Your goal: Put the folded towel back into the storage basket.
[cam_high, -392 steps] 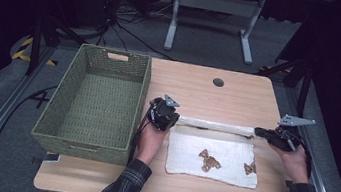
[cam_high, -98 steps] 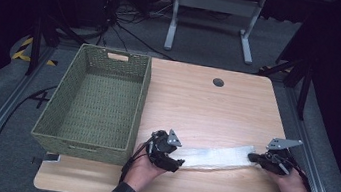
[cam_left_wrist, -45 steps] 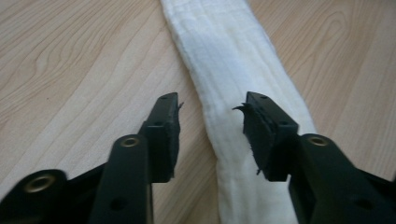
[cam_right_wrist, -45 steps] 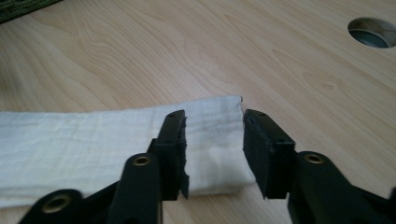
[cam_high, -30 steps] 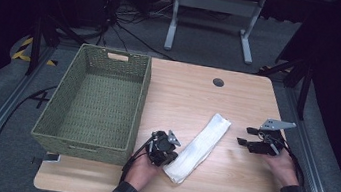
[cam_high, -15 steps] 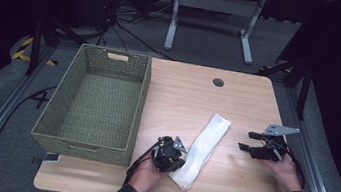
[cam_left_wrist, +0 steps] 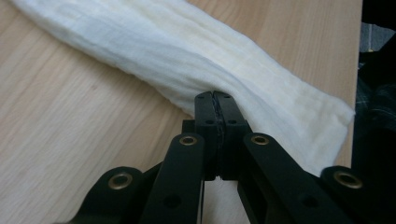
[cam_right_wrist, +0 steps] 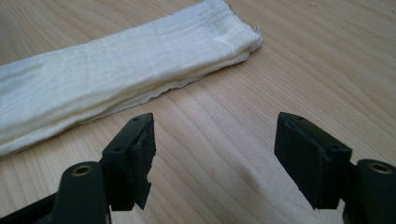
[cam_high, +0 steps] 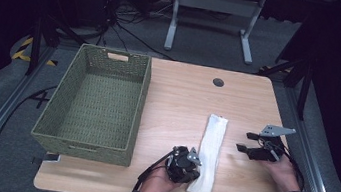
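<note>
Pinching folded cloth [cam_high: 210, 152] | left gripper [cam_high: 188, 165] | basket [cam_high: 89, 140] beside

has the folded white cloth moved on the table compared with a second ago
Yes. In the high view the folded cloth now runs nearly straight up and down; its near end, pinched by the left hand-held gripper, has swung right, away from the green basket.

The light wooden bench [cam_high: 184, 93] carries a green woven basket [cam_high: 94, 103] along its left side. A white cloth [cam_high: 208, 154], folded into a long narrow strip, lies right of the basket, running from mid-bench toward the near edge. A small dark round grommet [cam_high: 218, 82] sits near the far edge.
</note>
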The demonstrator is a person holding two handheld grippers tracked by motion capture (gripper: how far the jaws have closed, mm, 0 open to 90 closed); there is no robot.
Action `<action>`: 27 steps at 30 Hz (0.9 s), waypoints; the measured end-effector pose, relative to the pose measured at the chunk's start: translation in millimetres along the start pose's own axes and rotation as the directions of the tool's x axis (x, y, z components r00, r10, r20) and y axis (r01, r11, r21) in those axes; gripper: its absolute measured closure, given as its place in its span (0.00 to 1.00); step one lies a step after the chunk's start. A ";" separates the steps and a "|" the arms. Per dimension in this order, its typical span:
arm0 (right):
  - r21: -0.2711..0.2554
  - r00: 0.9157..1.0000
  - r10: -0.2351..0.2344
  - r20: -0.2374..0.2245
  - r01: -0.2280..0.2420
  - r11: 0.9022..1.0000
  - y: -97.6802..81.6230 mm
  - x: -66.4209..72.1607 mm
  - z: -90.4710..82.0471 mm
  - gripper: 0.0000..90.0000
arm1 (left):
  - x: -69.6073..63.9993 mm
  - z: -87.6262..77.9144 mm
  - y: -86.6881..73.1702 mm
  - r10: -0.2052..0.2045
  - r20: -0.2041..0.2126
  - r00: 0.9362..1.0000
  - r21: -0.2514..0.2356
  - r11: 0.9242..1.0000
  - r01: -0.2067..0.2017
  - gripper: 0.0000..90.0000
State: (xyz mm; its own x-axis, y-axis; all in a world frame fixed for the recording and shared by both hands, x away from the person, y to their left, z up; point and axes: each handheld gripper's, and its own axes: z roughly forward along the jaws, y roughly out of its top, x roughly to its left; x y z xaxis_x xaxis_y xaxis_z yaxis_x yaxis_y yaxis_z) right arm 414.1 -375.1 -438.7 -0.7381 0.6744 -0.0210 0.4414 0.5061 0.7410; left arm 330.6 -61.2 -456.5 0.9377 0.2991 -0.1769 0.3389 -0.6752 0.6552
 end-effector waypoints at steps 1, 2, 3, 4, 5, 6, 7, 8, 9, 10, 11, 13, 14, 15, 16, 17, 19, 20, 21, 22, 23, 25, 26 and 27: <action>0.007 1.000 -0.001 -0.002 0.001 1.000 -0.5 0.2 0.7 0.33 | -1.6 2.3 1.4 0.008 0.010 1.000 -0.004 1.000 -0.008 0.99; 0.009 1.000 -0.004 0.000 0.004 1.000 -0.7 0.3 0.8 0.33 | -4.6 4.7 3.2 0.006 0.018 1.000 0.000 1.000 -0.006 0.99; 0.010 1.000 -0.002 0.000 0.002 1.000 -0.9 0.7 1.2 0.33 | -7.8 7.6 5.4 0.012 0.027 1.000 -0.002 1.000 -0.011 0.99; 0.012 1.000 -0.005 -0.002 0.005 1.000 -0.6 0.7 1.4 0.33 | -9.9 10.0 7.5 0.028 0.033 0.999 -0.002 1.000 -0.028 0.98; 0.010 1.000 -0.006 -0.001 0.006 1.000 -0.3 0.6 1.5 0.33 | -11.5 10.6 8.4 0.039 0.029 0.999 0.002 0.999 -0.039 0.98; 0.008 1.000 -0.003 -0.002 0.003 1.000 -0.4 0.6 1.9 0.33 | -12.2 9.7 8.8 0.043 0.021 0.999 0.009 0.999 -0.043 0.97; 0.015 1.000 -0.005 -0.001 0.005 1.000 -0.7 0.3 2.1 0.32 | -11.3 8.5 9.2 0.050 0.016 0.999 0.008 0.999 -0.050 0.96; 0.019 1.000 -0.003 0.000 0.003 1.000 -1.0 0.6 2.2 0.32 | -10.5 6.0 9.1 0.043 0.016 0.999 0.007 0.999 -0.043 0.95; 0.020 1.000 -0.005 0.002 0.005 1.000 -1.4 0.7 2.4 0.32 | -9.2 3.4 9.6 0.041 0.010 0.999 0.001 0.999 -0.041 0.93; 0.021 1.000 -0.006 0.003 0.006 1.000 -1.6 0.8 3.0 0.32 | -7.6 0.2 10.5 0.056 0.000 0.998 0.004 0.998 -0.056 0.90; 0.020 1.000 -0.007 0.000 0.007 1.000 -1.4 0.8 3.5 0.32 | -6.1 -3.1 11.7 0.065 -0.011 0.998 0.000 0.998 -0.065 0.88; 0.021 1.000 -0.004 -0.003 0.004 1.000 -1.5 0.9 4.8 0.32 | -2.2 -8.4 15.0 0.085 0.002 0.996 -0.008 0.996 -0.085 0.79; 0.026 1.000 -0.005 -0.004 0.005 1.000 -1.6 0.9 5.0 0.32 | -0.4 -10.9 17.3 0.096 -0.003 0.995 -0.022 0.995 -0.096 0.76; 0.029 1.000 -0.009 -0.001 0.009 1.000 -1.9 1.2 5.6 0.32 | 1.7 -13.0 20.2 0.107 0.010 0.994 -0.028 0.994 -0.107 0.71; 0.034 1.000 -0.013 -0.003 0.013 0.999 -2.0 1.3 6.0 0.32 | 3.2 -12.8 22.2 0.119 0.029 0.993 -0.034 0.992 -0.118 0.64; 0.034 1.000 -0.013 -0.005 0.014 0.999 -2.0 1.1 6.2 0.32 | 4.3 -12.4 24.7 0.132 0.037 0.991 -0.035 0.991 -0.130 0.59; 0.035 1.000 -0.010 -0.005 0.010 0.999 -1.9 1.8 6.8 0.32 | 6.4 -7.9 30.3 0.170 0.050 0.984 -0.032 0.985 -0.168 0.48; 0.031 1.000 -0.016 -0.004 0.016 0.999 -2.0 1.6 7.7 0.32 | 7.4 -5.2 32.5 0.180 0.058 0.982 -0.026 0.984 -0.179 0.45; 0.035 1.000 -0.014 -0.006 0.014 0.999 -2.0 1.6 7.6 0.32 | 8.2 -2.6 34.7 0.201 0.054 0.978 -0.023 0.980 -0.200 0.41; 0.037 1.000 -0.014 -0.007 0.014 0.999 -2.1 1.6 7.8 0.32 | 8.9 -0.2 36.9 0.213 0.057 0.975 -0.019 0.977 -0.212 0.38; 0.038 1.000 -0.014 -0.008 0.015 0.999 -2.1 1.6 7.9 0.32 | 9.1 2.3 38.7 0.219 0.060 0.974 -0.013 0.976 -0.219 0.34; 0.036 1.000 -0.014 -0.008 0.015 0.999 -2.1 1.8 7.8 0.32 | 9.1 5.2 40.8 0.237 0.059 0.970 -0.017 0.972 -0.236 0.27; 0.037 1.000 -0.014 -0.009 0.014 0.999 -2.3 1.9 7.6 0.32 | 9.4 8.0 43.1 0.256 0.067 0.964 -0.010 0.967 -0.256 0.27; 0.040 1.000 -0.016 -0.009 0.017 0.999 -2.6 1.9 7.7 0.32 | 9.5 10.9 44.6 0.270 0.063 0.961 0.003 0.963 -0.270 0.24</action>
State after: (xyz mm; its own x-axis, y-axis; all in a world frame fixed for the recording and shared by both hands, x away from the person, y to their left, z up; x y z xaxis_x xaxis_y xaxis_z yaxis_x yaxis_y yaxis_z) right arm 415.5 -370.9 -445.9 -0.7498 0.6611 -0.0268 0.4494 0.5386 0.7127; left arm 355.5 -95.8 -436.9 0.9972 0.0631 -0.0393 0.0731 -0.7330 0.6763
